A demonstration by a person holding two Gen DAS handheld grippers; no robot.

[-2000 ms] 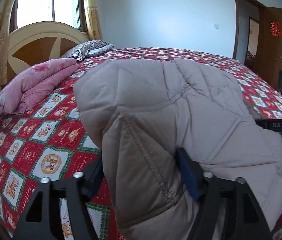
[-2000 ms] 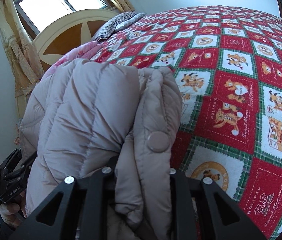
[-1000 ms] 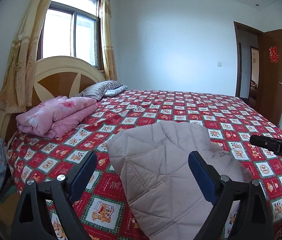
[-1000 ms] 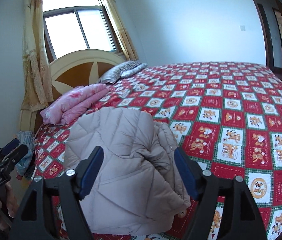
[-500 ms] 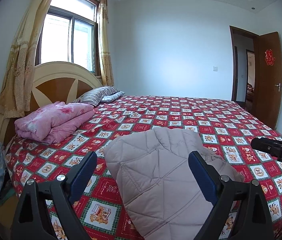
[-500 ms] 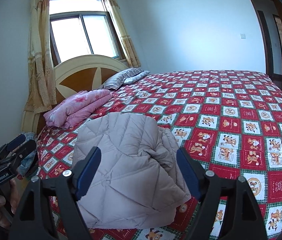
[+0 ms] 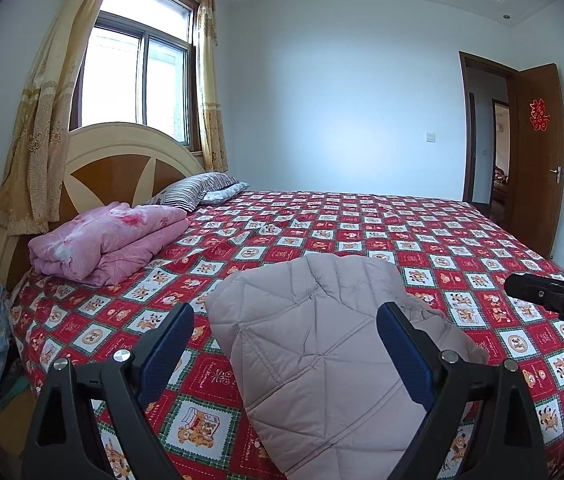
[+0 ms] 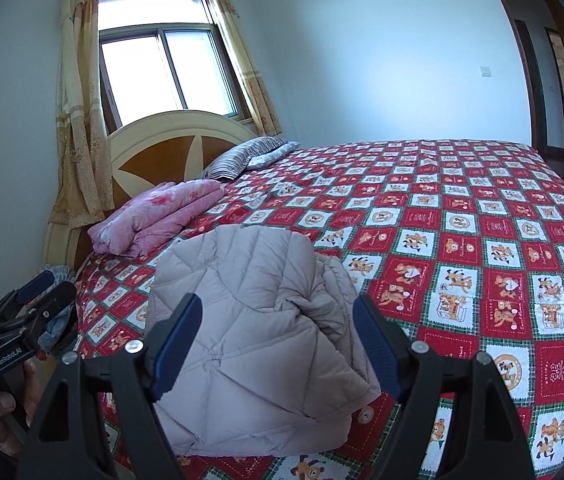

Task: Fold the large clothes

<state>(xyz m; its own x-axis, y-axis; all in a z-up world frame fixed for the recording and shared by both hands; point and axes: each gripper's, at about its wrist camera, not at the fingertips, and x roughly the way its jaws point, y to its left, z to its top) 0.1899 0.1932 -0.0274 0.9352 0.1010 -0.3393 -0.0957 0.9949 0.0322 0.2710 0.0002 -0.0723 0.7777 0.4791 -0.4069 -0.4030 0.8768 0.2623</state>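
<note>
Quilted beige jacket (image 7: 321, 360) is seen folded at the bed's (image 8: 481, 240) near edge, straight ahead of left gripper (image 7: 285, 350) and right gripper (image 8: 278, 336), both held wide and empty, neither nearer.

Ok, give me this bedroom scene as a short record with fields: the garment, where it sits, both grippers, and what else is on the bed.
garment: grey quilted jacket, folded into a compact bundle
location: near edge of the bed, on the red patterned bedspread
left gripper: jaws wide open, holding nothing, above the jacket
right gripper: jaws wide open, holding nothing
also on bed: folded pink quilt near the headboard; striped pillow
task state: jacket looks folded and released
</note>
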